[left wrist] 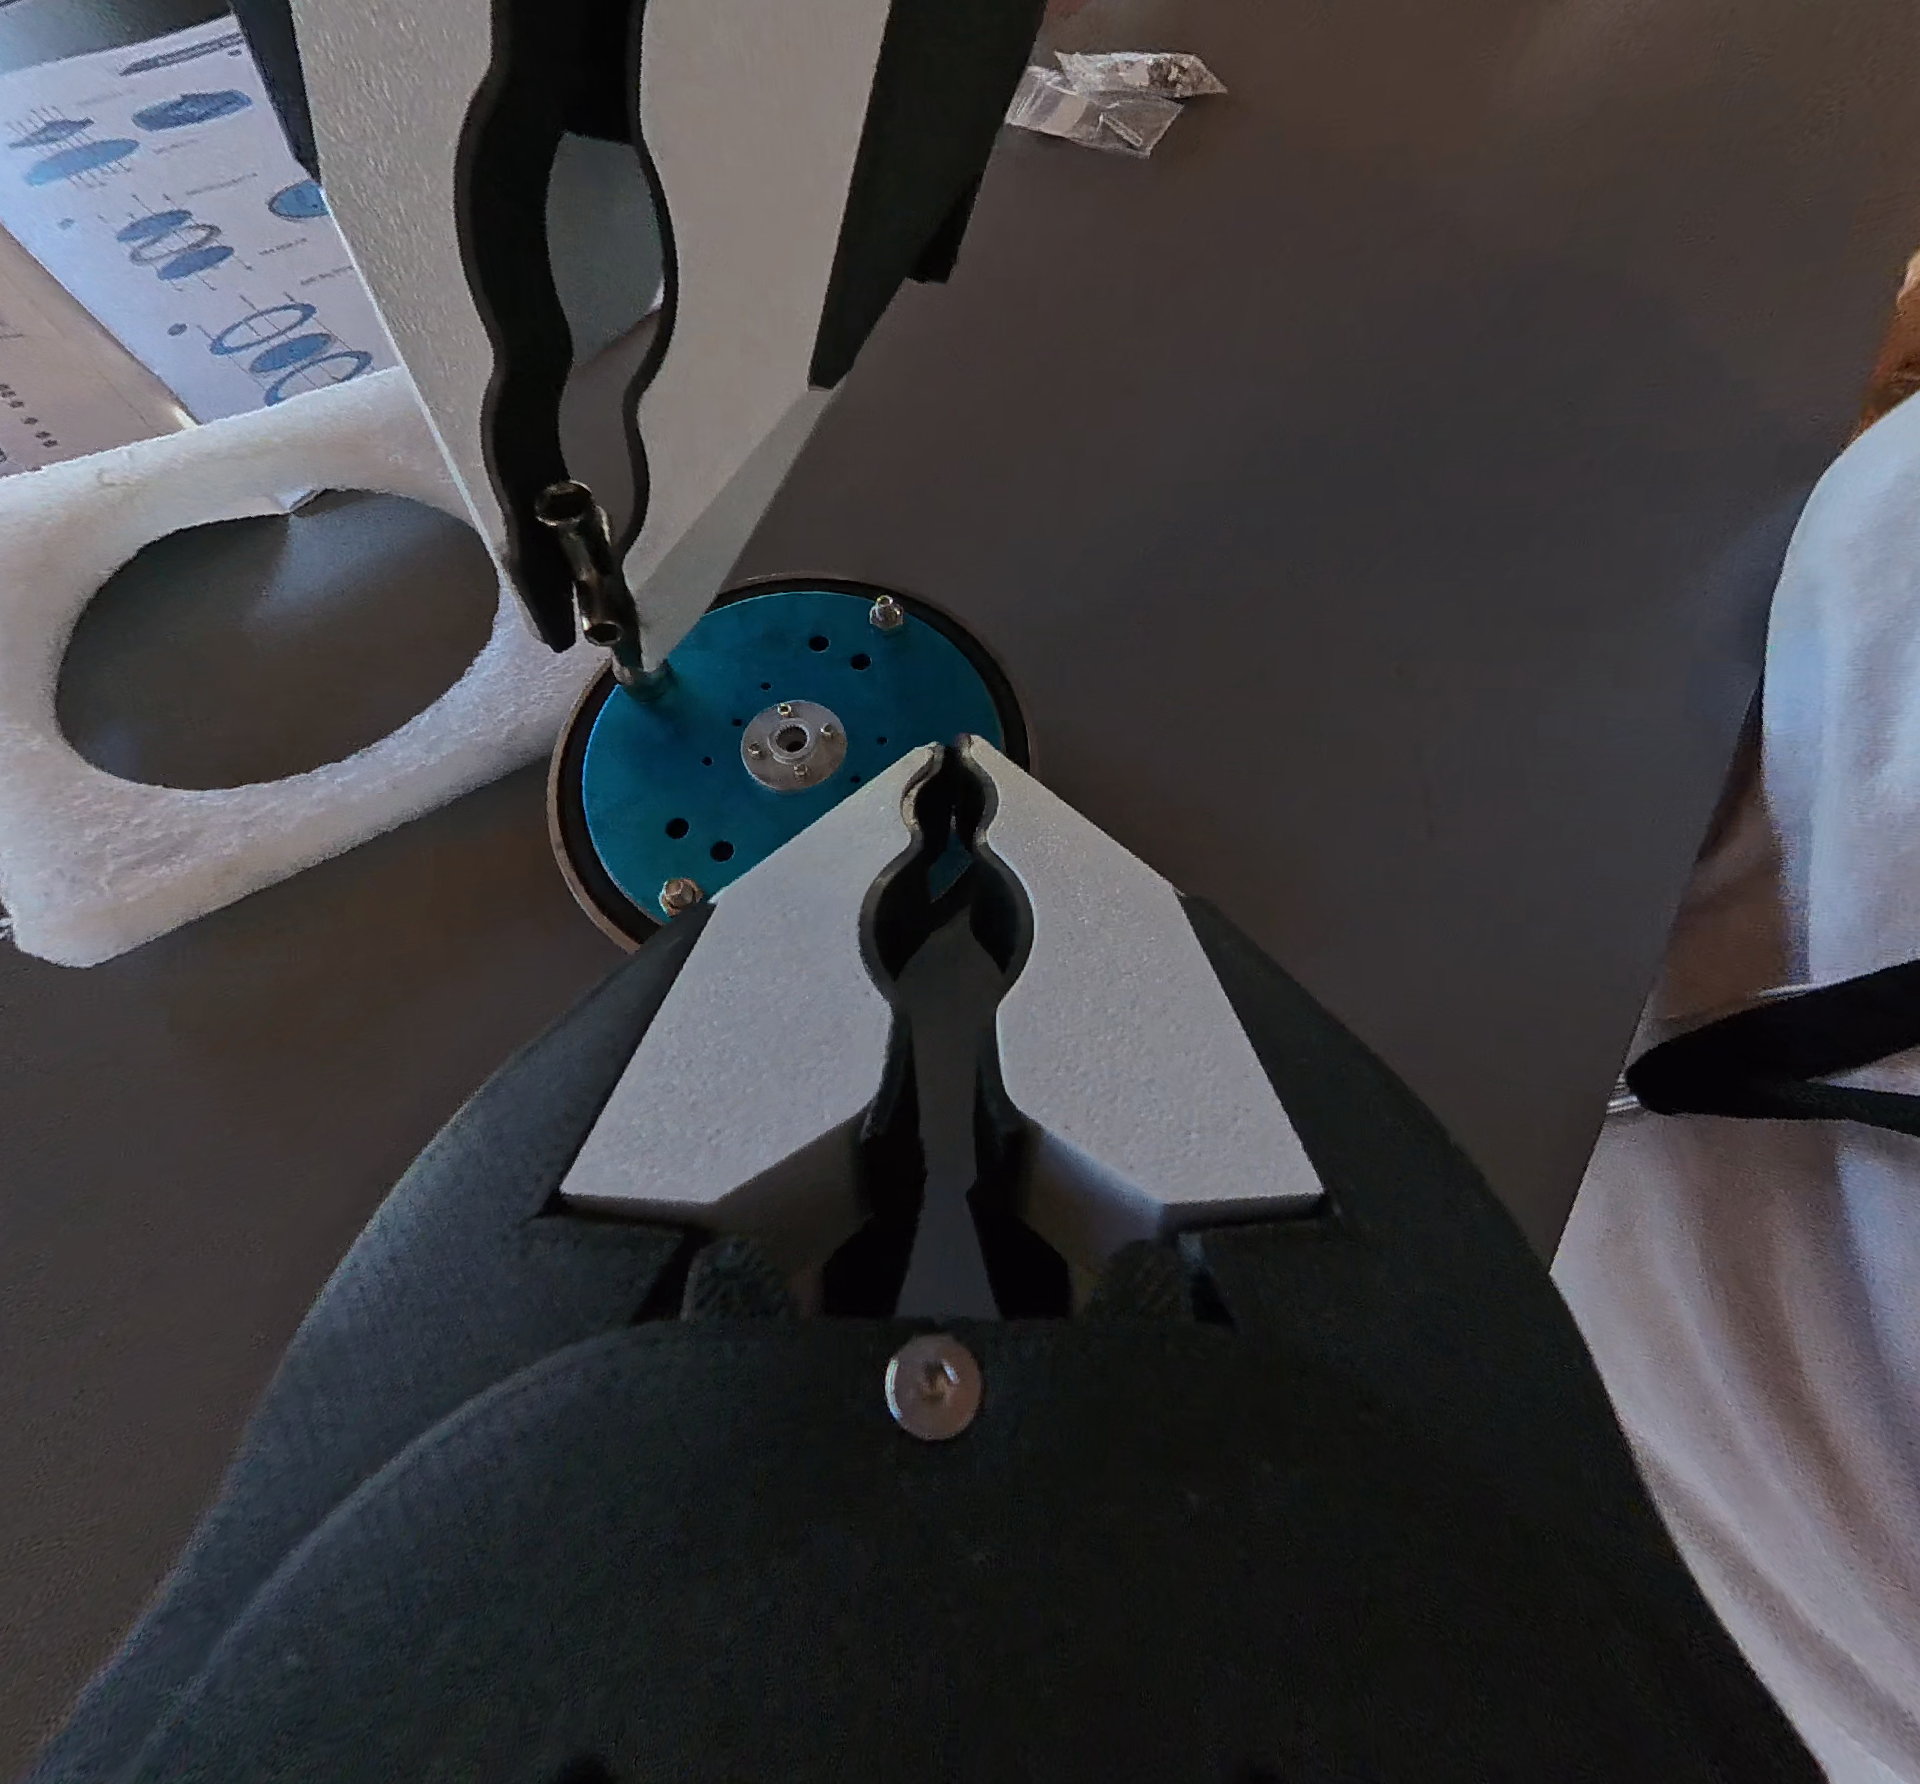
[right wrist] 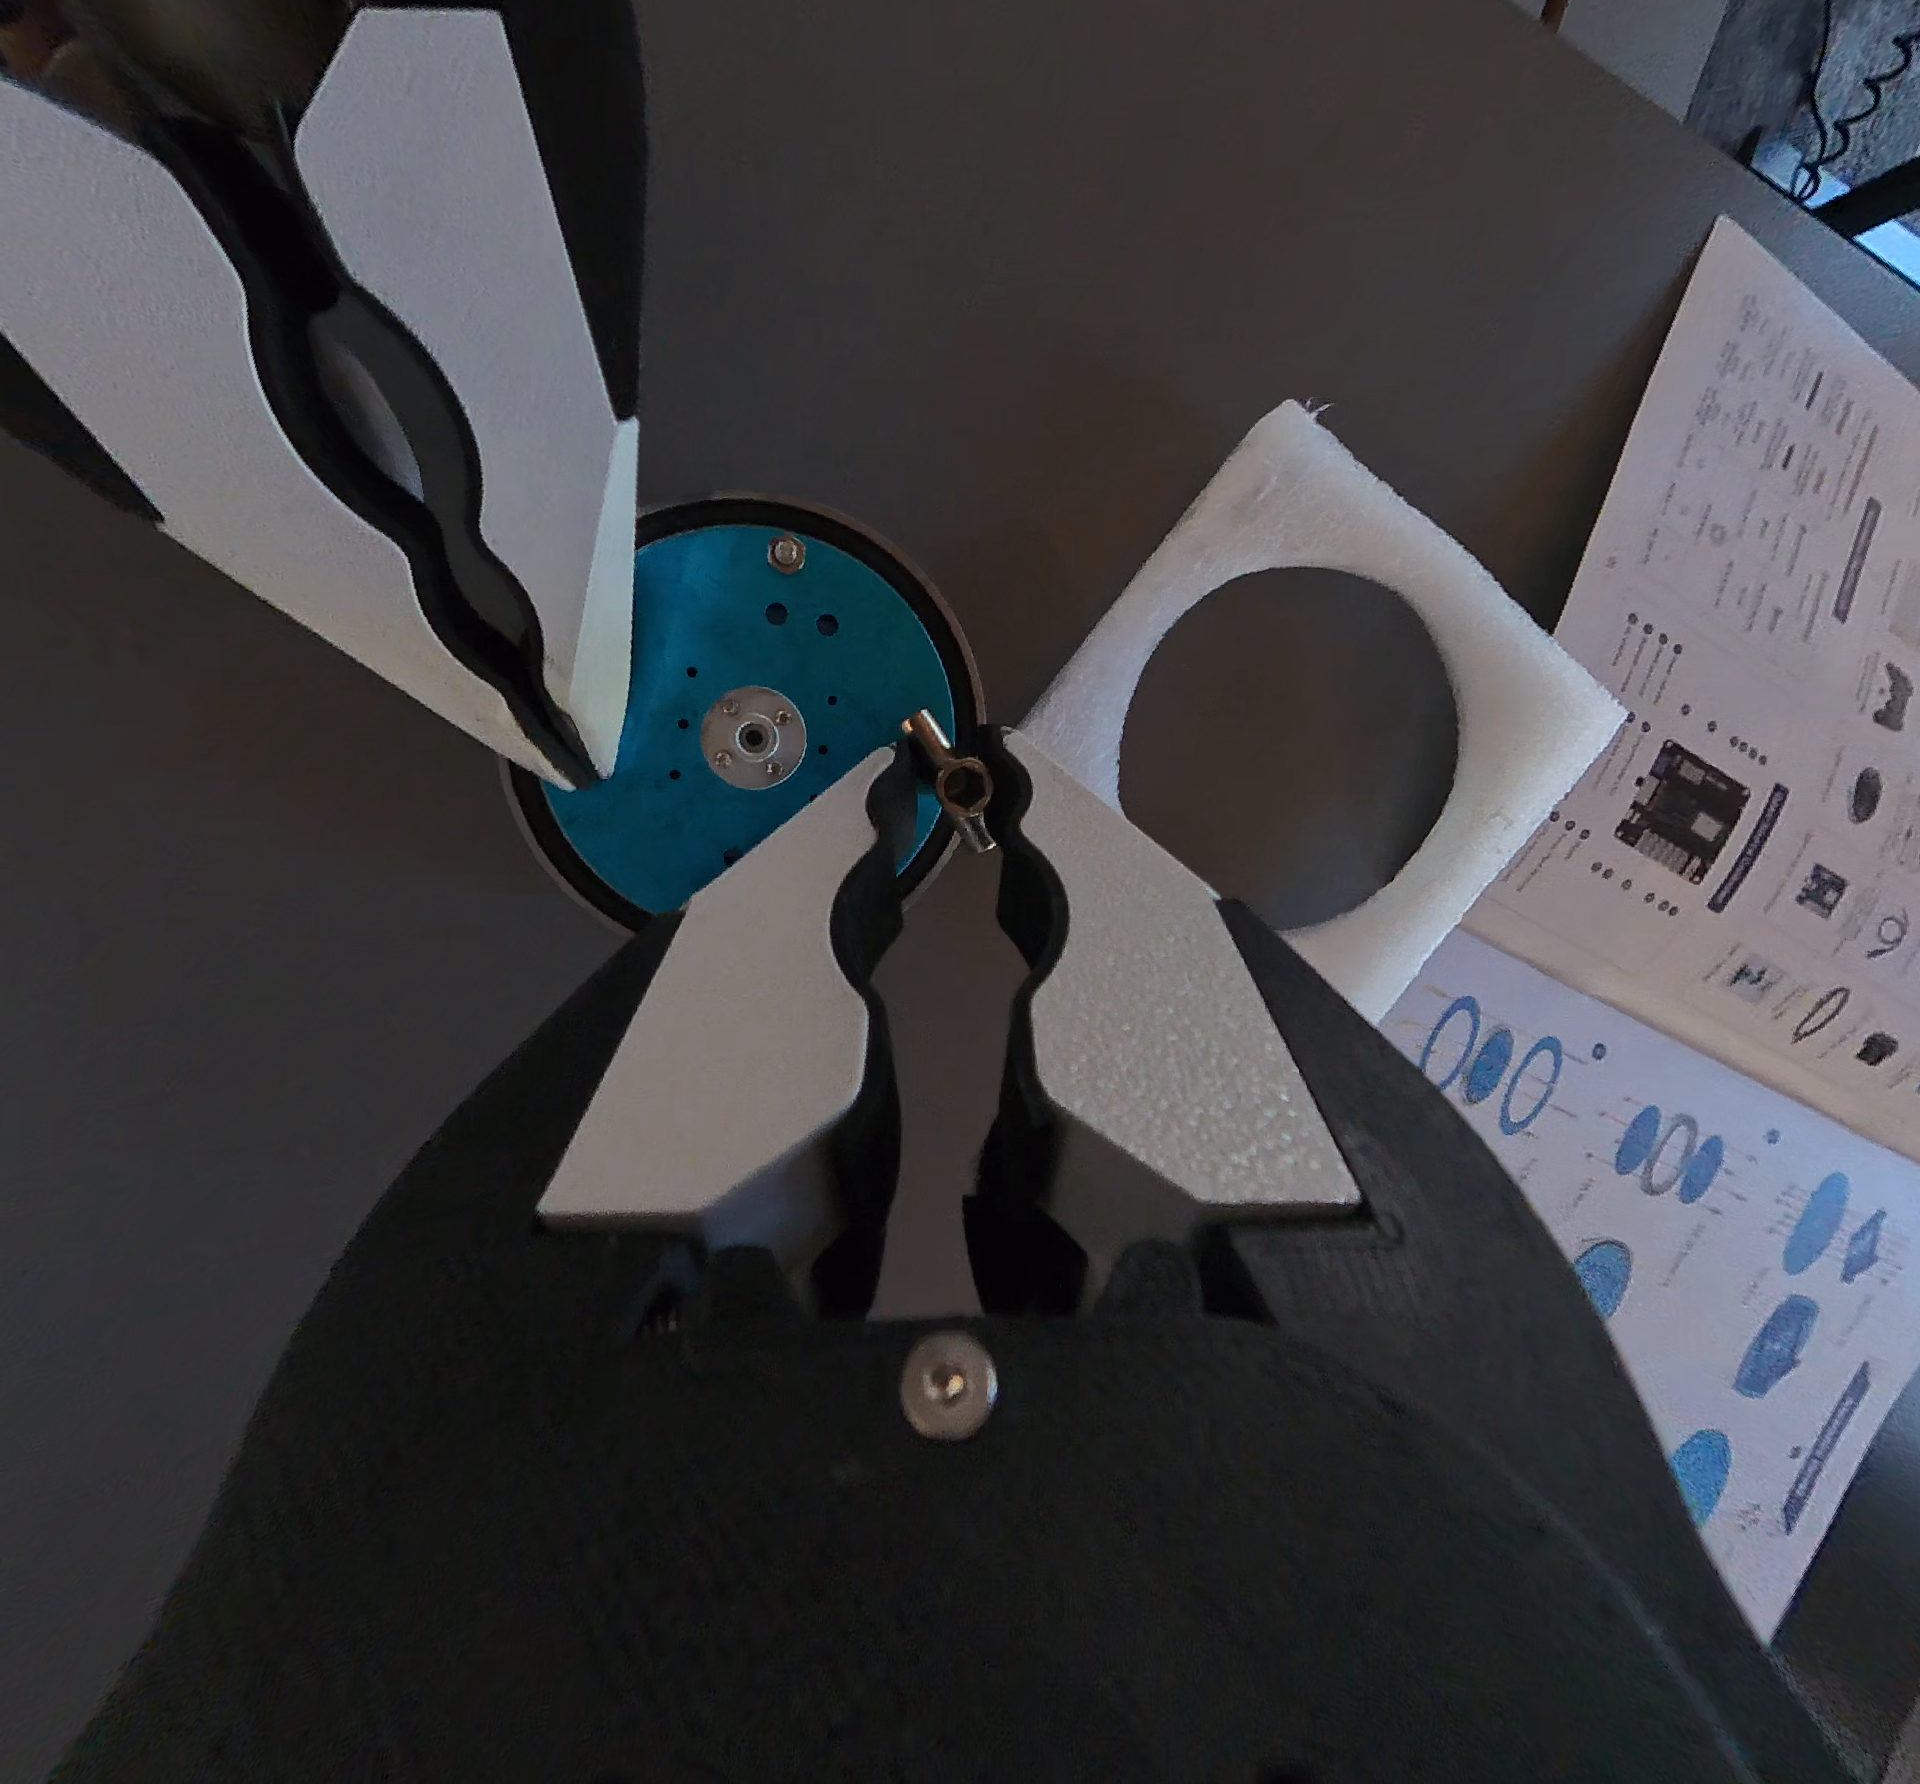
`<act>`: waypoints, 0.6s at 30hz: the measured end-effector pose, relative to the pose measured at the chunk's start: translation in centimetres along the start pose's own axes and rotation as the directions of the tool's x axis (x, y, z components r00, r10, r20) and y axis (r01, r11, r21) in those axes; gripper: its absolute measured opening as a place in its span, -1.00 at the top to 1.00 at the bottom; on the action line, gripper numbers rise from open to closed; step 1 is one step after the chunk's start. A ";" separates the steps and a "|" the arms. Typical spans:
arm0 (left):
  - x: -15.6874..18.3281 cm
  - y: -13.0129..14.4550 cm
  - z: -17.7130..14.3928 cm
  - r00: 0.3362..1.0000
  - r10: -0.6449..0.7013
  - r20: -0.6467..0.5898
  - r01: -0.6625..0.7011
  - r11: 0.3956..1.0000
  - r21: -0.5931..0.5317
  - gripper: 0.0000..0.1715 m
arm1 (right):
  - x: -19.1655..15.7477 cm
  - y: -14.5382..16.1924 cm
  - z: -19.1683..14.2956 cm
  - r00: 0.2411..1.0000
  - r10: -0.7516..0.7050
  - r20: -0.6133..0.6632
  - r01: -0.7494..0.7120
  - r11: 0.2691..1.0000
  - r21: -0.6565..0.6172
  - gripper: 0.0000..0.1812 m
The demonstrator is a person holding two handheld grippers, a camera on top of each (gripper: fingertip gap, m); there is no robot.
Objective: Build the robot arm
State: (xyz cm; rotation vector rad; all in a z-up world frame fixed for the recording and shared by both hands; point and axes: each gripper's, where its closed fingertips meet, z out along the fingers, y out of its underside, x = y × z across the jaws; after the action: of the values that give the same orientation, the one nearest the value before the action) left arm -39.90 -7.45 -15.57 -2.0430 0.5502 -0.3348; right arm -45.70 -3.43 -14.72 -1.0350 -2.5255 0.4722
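Observation:
A blue metal disc (left wrist: 717, 809) with a silver hub (left wrist: 793, 742) and a dark rim lies flat on the grey table. My left gripper (left wrist: 951, 752) is shut, and its tips rest on the disc's near edge. It enters the right wrist view (right wrist: 571, 763) from the upper left. My right gripper (right wrist: 945, 747) is shut on a small metal socket tool (right wrist: 954, 784). In the left wrist view the right gripper (left wrist: 592, 612) holds the tool (left wrist: 584, 560) upright on a fastener at the disc's far left edge. Two other nuts (left wrist: 884, 610) (left wrist: 678, 893) sit on the disc.
A white foam block (left wrist: 208, 861) with a round hole lies beside the disc. It also shows in the right wrist view (right wrist: 1299, 508). Printed sheets (right wrist: 1766, 643) lie beyond it. Small clear plastic bags (left wrist: 1112, 98) lie on the table. A person's light clothing (left wrist: 1849, 903) is at the table edge. One gripper's finger ends stand about 7 cm off the other's.

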 end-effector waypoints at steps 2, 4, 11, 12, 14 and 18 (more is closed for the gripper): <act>0.0 0.0 0.0 1.000 -0.008 -0.005 0.008 1.000 0.000 1.00 | 0.1 0.0 0.0 1.000 0.016 -0.018 -0.015 1.000 0.002 0.86; 0.0 0.0 0.1 1.000 -0.007 -0.002 0.007 1.000 0.000 0.99 | 0.1 0.1 0.0 0.998 0.057 -0.032 -0.057 0.998 0.001 0.86; 0.0 0.0 0.2 1.000 -0.015 -0.004 0.015 1.000 0.000 0.99 | 0.4 0.3 0.0 0.978 0.174 -0.117 -0.175 0.985 0.009 0.85; -0.1 0.0 0.2 1.000 -0.019 -0.004 0.019 1.000 0.000 0.99 | 0.5 0.4 -0.1 0.972 0.192 -0.139 -0.192 0.981 0.013 0.85; -0.1 0.0 0.2 1.000 -0.022 -0.004 0.022 1.000 0.000 0.99 | 0.5 0.7 -0.2 0.959 0.217 -0.184 -0.218 0.976 0.016 0.85; -0.1 0.0 0.2 0.999 -0.030 -0.012 0.030 1.000 0.000 0.99 | 0.6 0.8 -0.3 0.937 0.270 -0.222 -0.268 0.963 0.040 0.85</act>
State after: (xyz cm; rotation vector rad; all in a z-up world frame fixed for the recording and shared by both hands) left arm -39.88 -7.23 -15.63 -2.0518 0.5271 -0.3658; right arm -45.47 -2.39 -14.72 -1.3578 -2.1919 0.4129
